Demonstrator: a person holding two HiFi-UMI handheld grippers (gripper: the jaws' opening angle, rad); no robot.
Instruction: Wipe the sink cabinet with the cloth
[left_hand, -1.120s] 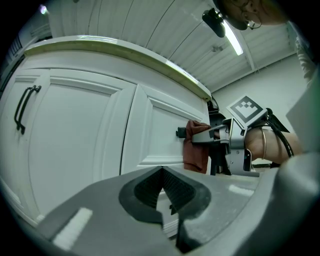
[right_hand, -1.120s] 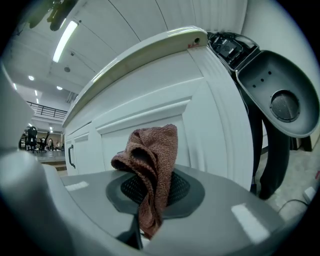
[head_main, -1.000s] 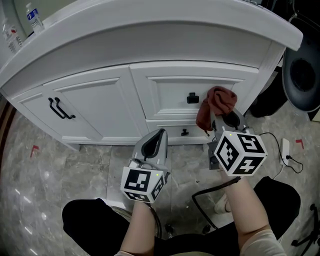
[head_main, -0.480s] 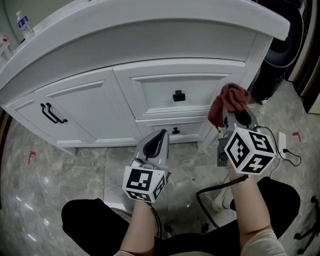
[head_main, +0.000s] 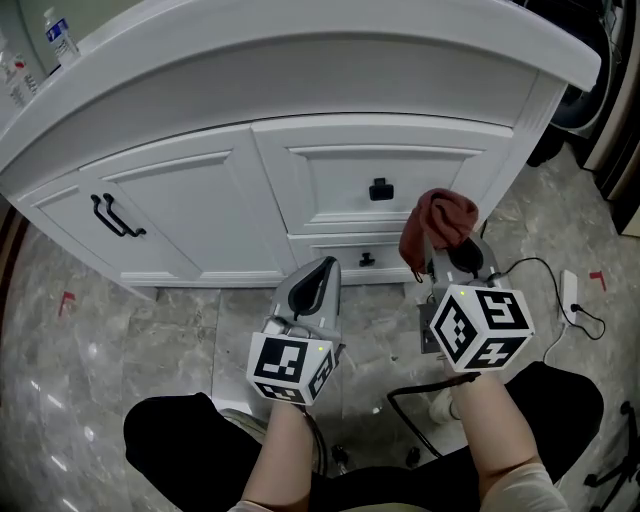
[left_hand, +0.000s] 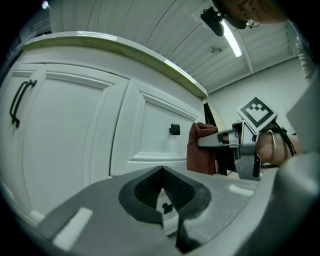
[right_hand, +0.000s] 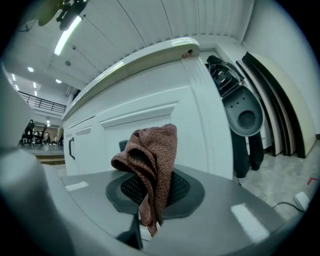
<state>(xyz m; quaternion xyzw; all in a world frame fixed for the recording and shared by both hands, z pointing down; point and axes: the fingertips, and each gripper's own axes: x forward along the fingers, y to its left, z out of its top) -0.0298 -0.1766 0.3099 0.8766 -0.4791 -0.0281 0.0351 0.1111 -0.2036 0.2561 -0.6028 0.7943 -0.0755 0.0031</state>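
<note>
Fingers (right_hand: 186, 194), right gripper (head_main: 447, 262): closed on the cloth (right_hand: 150, 160), a rust-brown knitted rag that bunches above the tips and hangs in a short tail below them.
Fingers (left_hand: 142, 189), left gripper (left_hand: 161, 186): pressed together, nothing between them.

Writing: the marker cubes (head_main: 478, 327) carry black-and-white square patterns only. The bottle (head_main: 62, 34) at the far left edge of the cabinet top bears a label too small to read.

Pose: both forearms (head_main: 500, 430) reach forward from the near edge of the head view. The left gripper hangs above the floor (head_main: 130, 340), pointing at the base of the sink cabinet (head_main: 200, 195). The right gripper is raised beside it, aimed at the cabinet's right front corner.

Cloth position: in front of the right corner post, to the right of the upper drawer knob (head_main: 380, 190) and above the lower drawer knob (head_main: 368, 261). Contact with the white panel cannot be told.

Surroundings:
- black bar handles (head_main: 118, 216) on the left door;
- grey marbled floor with a red mark (head_main: 68, 298) toward its left edge;
- white adapter (head_main: 571, 293) with a cord on the floor at the right;
- black cable (head_main: 415, 388) looping near the person's knees;
- dark rounded appliance (right_hand: 245, 116) standing past the cabinet's right end.
</note>
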